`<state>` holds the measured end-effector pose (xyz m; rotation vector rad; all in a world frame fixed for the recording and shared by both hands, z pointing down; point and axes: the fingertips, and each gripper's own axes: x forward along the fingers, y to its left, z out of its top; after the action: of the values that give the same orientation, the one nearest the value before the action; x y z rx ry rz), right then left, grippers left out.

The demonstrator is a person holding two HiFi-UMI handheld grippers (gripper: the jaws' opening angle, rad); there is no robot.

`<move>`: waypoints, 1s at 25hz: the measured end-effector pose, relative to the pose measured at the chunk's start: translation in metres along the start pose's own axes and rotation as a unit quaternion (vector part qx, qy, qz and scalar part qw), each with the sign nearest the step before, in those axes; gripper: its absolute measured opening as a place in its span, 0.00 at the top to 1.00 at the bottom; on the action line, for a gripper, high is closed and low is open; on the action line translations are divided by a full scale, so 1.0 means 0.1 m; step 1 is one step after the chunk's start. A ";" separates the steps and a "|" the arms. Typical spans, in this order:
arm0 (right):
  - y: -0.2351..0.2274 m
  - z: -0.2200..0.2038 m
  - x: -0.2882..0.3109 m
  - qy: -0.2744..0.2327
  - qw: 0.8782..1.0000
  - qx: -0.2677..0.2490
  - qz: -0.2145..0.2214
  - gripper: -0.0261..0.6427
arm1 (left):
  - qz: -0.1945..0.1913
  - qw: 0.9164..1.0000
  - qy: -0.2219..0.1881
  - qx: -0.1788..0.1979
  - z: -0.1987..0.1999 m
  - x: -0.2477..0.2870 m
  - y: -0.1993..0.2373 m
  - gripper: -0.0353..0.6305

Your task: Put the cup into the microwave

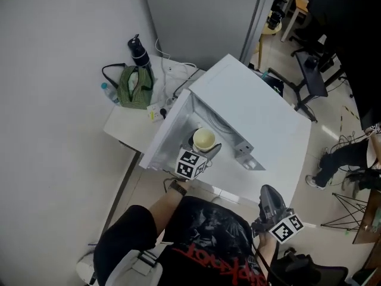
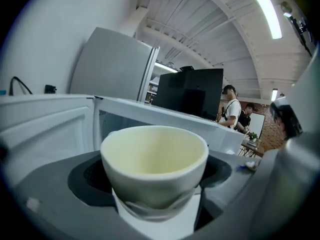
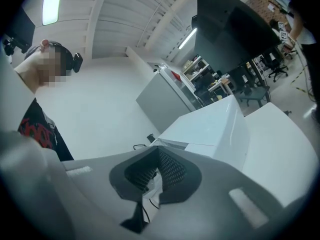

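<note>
A cream cup [image 1: 204,139] is held upright in my left gripper [image 1: 205,152], whose jaws are shut on its lower wall. It hangs at the mouth of the white microwave [image 1: 262,121], whose door [image 1: 169,130] stands swung open to the left. In the left gripper view the cup [image 2: 155,159] fills the middle, empty inside, with my left gripper [image 2: 155,194] round its base and the microwave [image 2: 165,115] behind it. My right gripper [image 1: 269,196] is low at the right, apart from the microwave, shut and holding nothing. The right gripper view shows that gripper [image 3: 156,173] with its pads together, facing the microwave [image 3: 215,129].
The microwave stands on a white table [image 1: 122,127] against the wall. A green bag [image 1: 136,87], a dark bottle [image 1: 140,52], a small clear bottle [image 1: 107,90] and cables [image 1: 178,70] sit behind the door. A black office chair [image 1: 309,79] and a person's legs [image 1: 336,159] are at the right.
</note>
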<state>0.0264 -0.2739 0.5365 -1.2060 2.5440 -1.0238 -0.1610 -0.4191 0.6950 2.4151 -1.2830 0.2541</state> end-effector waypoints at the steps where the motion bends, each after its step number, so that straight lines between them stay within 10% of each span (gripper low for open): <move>1: 0.01 -0.01 0.00 0.000 1.000 0.002 -0.004 0.96 | 0.001 1.000 0.008 0.002 -0.05 0.11 0.05 0.25; 10: 0.00 -0.04 -0.38 -0.040 0.995 0.005 -0.090 0.96 | -0.006 0.997 0.079 0.021 -0.35 1.12 0.35 0.25; 25: -0.15 -0.27 -0.70 -0.070 0.977 0.036 -0.200 0.96 | -0.028 0.995 0.069 0.073 -0.34 1.97 0.48 0.25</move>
<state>0.0724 -0.2156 0.5560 -1.7473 2.1856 -1.0500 -0.0890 -0.5777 0.8040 2.5012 -1.1721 0.5062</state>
